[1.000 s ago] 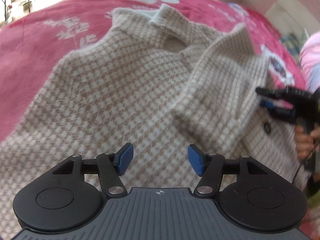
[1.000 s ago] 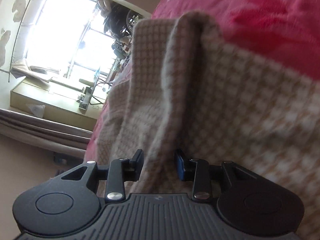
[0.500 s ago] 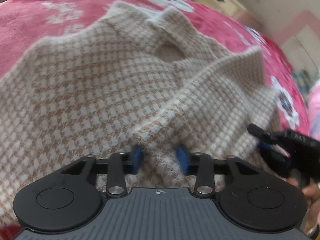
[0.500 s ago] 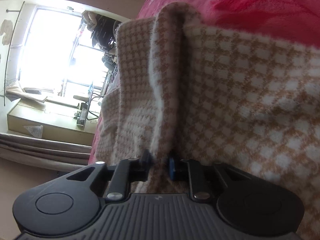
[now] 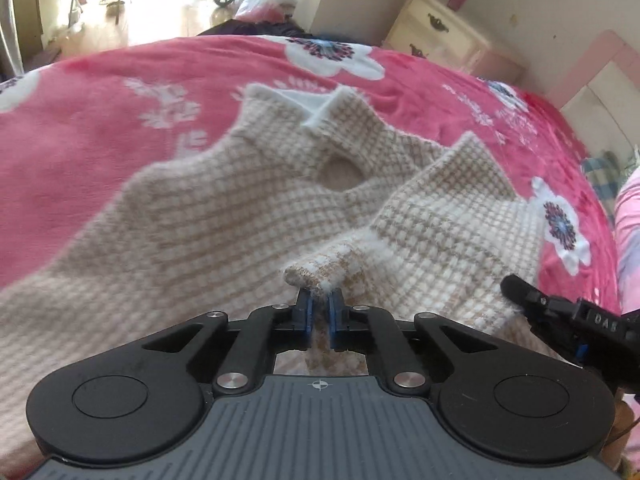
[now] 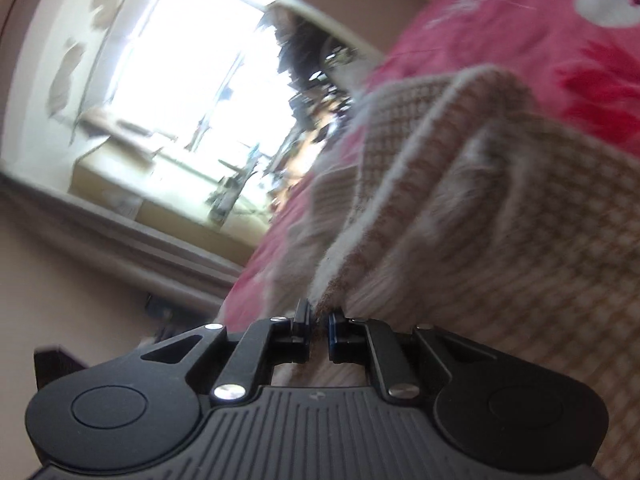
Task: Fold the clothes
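Pinching one fuzzy beige-and-white houndstooth sweater (image 5: pixel 224 216), two grippers: left gripper (image 5: pixel 319 303) has just closed, blue pads clamped on a raised fold of knit, and right gripper (image 6: pixel 319 319), jaws also just closing, grips the fabric's fluffy white-trimmed edge. Sweater lies spread on one pink fleece blanket (image 5: pixel 100 120) with white flowers, long axis running away from the left camera, collar at the far end. Beyond stands one cream nightstand (image 5: pixel 444 40) with two dark handles.

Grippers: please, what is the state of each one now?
Left gripper: closed on a fold of the sweater.
Right gripper: closed on the sweater's edge.
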`<state>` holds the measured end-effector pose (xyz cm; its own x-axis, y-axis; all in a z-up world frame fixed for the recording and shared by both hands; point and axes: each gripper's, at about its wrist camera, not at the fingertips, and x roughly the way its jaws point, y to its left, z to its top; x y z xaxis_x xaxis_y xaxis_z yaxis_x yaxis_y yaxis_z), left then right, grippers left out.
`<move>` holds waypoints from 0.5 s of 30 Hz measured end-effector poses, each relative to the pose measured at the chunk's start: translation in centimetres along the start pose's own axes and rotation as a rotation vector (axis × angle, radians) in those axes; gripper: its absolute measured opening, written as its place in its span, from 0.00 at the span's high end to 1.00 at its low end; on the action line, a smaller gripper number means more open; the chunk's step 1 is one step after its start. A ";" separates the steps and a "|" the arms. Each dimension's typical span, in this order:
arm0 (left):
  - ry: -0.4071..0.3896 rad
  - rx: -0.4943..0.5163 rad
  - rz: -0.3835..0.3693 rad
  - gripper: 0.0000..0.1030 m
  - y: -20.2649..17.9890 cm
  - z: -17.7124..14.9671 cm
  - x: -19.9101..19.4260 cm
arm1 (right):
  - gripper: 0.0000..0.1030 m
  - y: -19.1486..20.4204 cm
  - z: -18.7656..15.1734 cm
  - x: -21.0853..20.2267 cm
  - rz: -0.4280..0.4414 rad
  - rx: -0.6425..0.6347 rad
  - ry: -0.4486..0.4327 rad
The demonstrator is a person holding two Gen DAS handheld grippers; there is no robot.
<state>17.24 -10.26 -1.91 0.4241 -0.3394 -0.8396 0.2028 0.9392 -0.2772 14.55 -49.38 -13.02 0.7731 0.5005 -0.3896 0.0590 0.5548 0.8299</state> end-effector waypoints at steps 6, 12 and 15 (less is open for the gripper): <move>0.050 0.094 0.084 0.92 1.2 -3.0 2.8 | 0.89 0.2 -3.6 1.5 -0.077 -0.106 0.088; 0.089 0.141 0.114 0.86 2.1 -5.0 5.1 | 0.81 -1.2 -3.4 1.4 -0.116 -0.155 0.126; 0.022 0.175 0.138 0.85 1.8 -4.2 3.0 | 0.81 0.1 -1.6 -1.7 -0.146 -0.288 -0.020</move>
<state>15.17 -9.41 -6.90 0.4391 -0.2054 -0.8747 0.2956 0.9524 -0.0752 12.21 -49.14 -12.87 0.7823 0.3901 -0.4856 -0.0090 0.7866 0.6174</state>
